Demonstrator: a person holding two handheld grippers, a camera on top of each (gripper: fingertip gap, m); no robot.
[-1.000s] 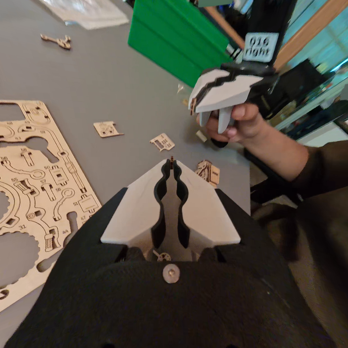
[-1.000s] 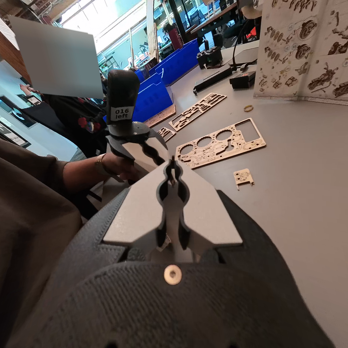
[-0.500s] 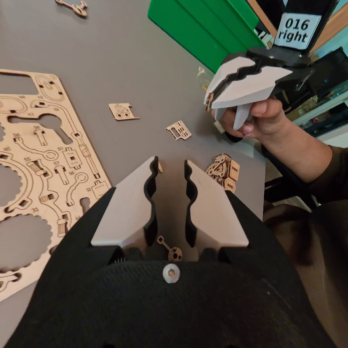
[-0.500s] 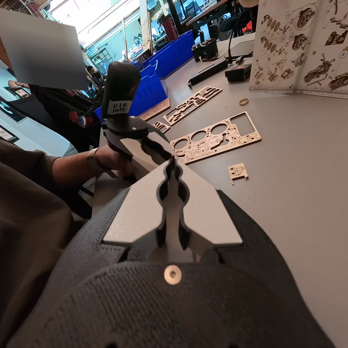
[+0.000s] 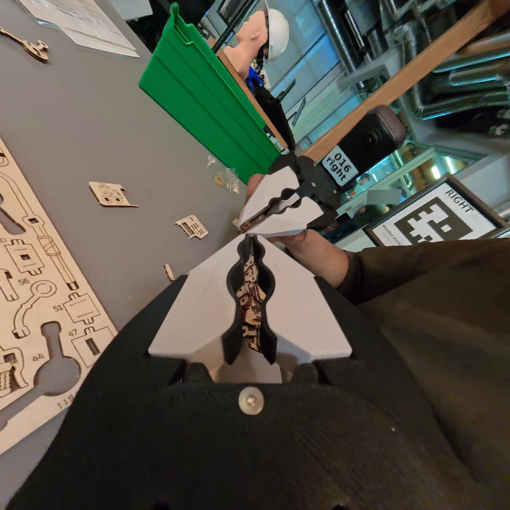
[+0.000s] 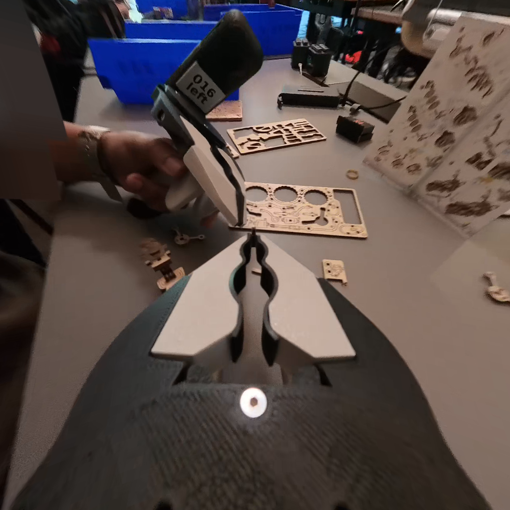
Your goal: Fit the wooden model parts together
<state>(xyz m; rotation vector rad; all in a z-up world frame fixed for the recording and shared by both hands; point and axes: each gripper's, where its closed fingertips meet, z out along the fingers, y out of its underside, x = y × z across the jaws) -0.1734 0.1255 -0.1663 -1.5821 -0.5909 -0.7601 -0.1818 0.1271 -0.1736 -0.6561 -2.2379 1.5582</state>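
My left gripper point(image 5: 249, 242) is shut at its tips; I see no part between them. Through the gap behind the tips a partly built wooden assembly point(image 5: 249, 300) shows; it lies on the grey table in the right wrist view point(image 6: 160, 262). My right gripper point(image 6: 253, 238) is shut on a small thin wooden piece point(image 6: 253, 231) that pokes out of its tips. In the left wrist view the right gripper point(image 5: 242, 227) points its tips at my left tips, almost touching. In the right wrist view the left gripper point(image 6: 239, 220) tilts down just above the right tips.
A punched wooden sheet point(image 5: 33, 276) lies at the left, also in the right wrist view point(image 6: 300, 212). Small loose parts point(image 5: 110, 194) point(image 5: 193, 226) point(image 6: 334, 271) and a gear-arm piece point(image 6: 187, 237) lie around. A green bin point(image 5: 207, 105), blue bins point(image 6: 143, 63) and a propped instruction sheet point(image 6: 455, 138) border the table. Both grippers' tips are close together, under 4 cm apart.
My left gripper opened half a second ago, let a small gear-arm piece fall, and has shut again. Both grippers have swung together, tip to tip, above the table.
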